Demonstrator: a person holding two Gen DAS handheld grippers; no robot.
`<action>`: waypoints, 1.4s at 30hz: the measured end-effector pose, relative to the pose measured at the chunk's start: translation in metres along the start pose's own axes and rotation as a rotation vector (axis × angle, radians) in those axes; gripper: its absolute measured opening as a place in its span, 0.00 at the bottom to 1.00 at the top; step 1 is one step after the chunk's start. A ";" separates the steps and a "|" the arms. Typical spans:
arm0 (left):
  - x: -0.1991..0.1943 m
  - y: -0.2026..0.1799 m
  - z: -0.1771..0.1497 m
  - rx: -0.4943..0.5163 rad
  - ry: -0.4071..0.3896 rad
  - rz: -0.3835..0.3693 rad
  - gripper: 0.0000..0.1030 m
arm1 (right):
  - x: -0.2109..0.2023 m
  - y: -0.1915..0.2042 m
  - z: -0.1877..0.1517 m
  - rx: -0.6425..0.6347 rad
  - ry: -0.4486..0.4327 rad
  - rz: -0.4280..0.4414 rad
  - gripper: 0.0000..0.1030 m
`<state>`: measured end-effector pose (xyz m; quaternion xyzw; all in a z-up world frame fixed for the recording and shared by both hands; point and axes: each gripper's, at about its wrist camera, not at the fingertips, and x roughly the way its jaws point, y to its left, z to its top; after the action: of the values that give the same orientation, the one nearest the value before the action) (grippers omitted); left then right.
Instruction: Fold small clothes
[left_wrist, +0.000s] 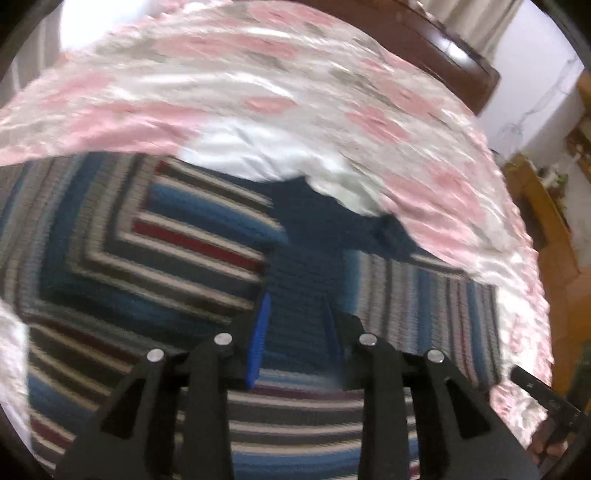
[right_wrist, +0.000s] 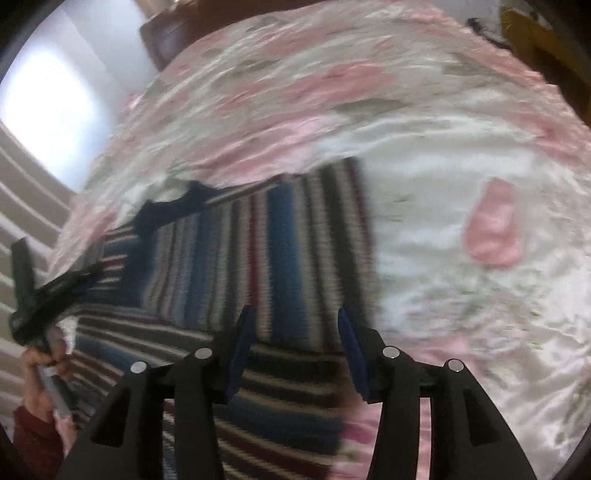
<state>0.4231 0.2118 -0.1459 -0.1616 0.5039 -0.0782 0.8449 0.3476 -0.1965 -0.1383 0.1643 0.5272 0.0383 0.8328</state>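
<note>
Both grippers — left (left_wrist: 297, 332), right (right_wrist: 295, 350) — hovered with fingers spread over the striped sweater (left_wrist: 147, 258) on the bed (left_wrist: 258, 92). Risk: thick knit slips a shallow pinch — fold skews.

A small knitted sweater (left_wrist: 207, 258) lies spread on the bed, striped in blue, grey, white, dark brown and dark red. A plain navy band (left_wrist: 306, 258) runs up its middle from the near edge to a navy collar at the far end. To the left of the band the stripes run at an angle; to the right they run near-to-far. In the right wrist view the sweater (right_wrist: 258, 251) lies flat, its right edge straight.
</note>
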 end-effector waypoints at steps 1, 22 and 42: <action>0.007 -0.009 -0.003 0.014 0.018 -0.008 0.27 | 0.007 0.003 0.000 -0.007 0.012 -0.017 0.46; -0.051 0.079 -0.020 0.060 0.066 0.130 0.83 | -0.001 0.063 -0.019 -0.073 0.055 -0.032 0.73; -0.151 0.375 0.033 -0.416 -0.039 0.318 0.82 | 0.048 0.145 -0.041 -0.217 0.155 -0.071 0.74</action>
<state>0.3680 0.6135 -0.1390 -0.2520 0.5119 0.1638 0.8047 0.3481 -0.0384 -0.1503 0.0509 0.5880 0.0783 0.8035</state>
